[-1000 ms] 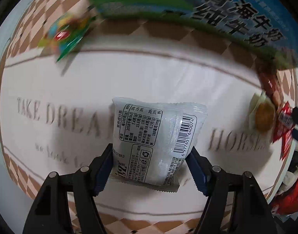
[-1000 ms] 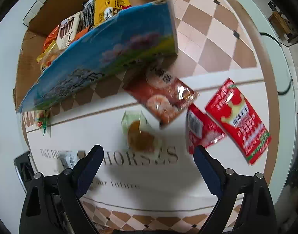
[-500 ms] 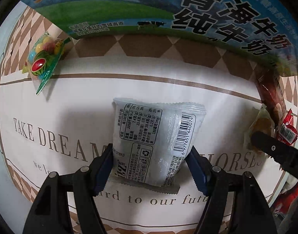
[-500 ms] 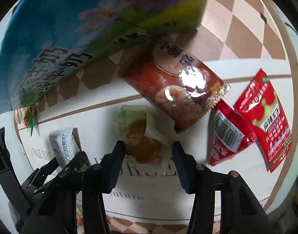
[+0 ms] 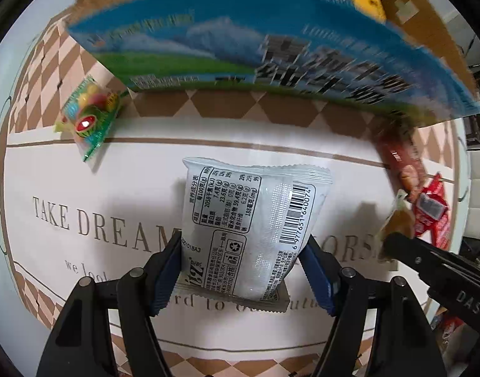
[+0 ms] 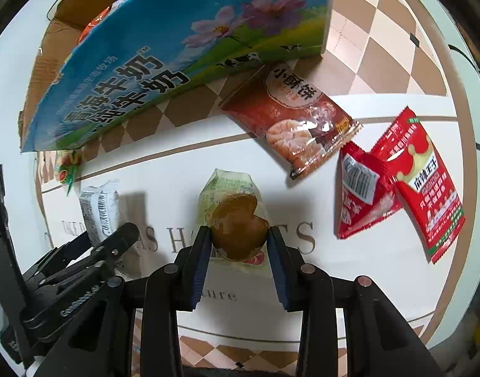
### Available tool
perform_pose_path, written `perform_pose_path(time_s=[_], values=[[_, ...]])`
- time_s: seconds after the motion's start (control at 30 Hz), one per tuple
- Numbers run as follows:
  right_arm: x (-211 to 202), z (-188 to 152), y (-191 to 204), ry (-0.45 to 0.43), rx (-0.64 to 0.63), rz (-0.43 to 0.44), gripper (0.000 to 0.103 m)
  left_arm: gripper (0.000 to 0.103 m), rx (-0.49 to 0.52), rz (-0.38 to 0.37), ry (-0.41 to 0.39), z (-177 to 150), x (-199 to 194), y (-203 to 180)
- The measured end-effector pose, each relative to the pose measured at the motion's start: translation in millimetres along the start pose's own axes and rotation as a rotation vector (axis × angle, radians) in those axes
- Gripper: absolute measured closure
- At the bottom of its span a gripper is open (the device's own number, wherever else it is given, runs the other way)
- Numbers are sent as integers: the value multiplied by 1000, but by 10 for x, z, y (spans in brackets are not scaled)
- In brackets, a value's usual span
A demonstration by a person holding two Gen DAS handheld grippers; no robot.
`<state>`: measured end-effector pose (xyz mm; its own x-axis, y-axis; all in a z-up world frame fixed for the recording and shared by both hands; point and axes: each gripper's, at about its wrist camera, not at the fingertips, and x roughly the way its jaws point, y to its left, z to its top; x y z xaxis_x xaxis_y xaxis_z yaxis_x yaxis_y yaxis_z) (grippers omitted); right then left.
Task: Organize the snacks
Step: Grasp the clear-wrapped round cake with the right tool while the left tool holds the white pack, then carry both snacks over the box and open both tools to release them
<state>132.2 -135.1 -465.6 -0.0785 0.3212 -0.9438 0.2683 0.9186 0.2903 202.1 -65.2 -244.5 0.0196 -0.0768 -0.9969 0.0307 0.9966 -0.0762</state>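
My left gripper [image 5: 241, 270] is shut on a white snack pack [image 5: 255, 220] with a barcode and holds it above the tablecloth. The same pack [image 6: 98, 210] and the left gripper [image 6: 114, 242] show at the left of the right wrist view. My right gripper [image 6: 238, 248] is closing onto a clear packet with a brown pastry [image 6: 236, 226], and its blue pads press both sides of it. In the left wrist view the right gripper [image 5: 393, 242] reaches in at the right edge. A blue milk carton box [image 5: 271, 47] with snacks inside stands behind.
A colourful candy packet [image 5: 89, 113] lies at the left by the box. A brown-red biscuit pack [image 6: 296, 119] and two red sachets [image 6: 362, 194] [image 6: 425, 182] lie at the right. The lettered tablecloth [image 6: 302, 298] has a checked border, with the round table's edge close by.
The right gripper moved in over the pastry packet and closed on it. The left gripper rose with the white pack, so more of the box shows.
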Motion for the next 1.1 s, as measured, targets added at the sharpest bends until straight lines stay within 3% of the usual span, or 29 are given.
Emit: perform_pose_path(time_s=[0.23,0.47,0.6,0.7,0.9,1.1], values=[[-504,-36,87,-59,-25,84,64,33,16,-73,-92,75,-697,8],[-1294,207,304,-175,-56,165,64,33,24,-92,-220,594,-1485,108],[-1639,520,392,-244,-71,156,64,33,23,-26,-238,1022,-1508,221],[-1729,834,408,-275,-73,112,64,33,19,20,-207,1322,-1381,322],[-1500,1379,325,-241,-43,8,64,33,17,83,-100,1687,-936,439],[-1093,1689,191,-165,-3,-74,61,28,-18,79,1,1833,-552,471]])
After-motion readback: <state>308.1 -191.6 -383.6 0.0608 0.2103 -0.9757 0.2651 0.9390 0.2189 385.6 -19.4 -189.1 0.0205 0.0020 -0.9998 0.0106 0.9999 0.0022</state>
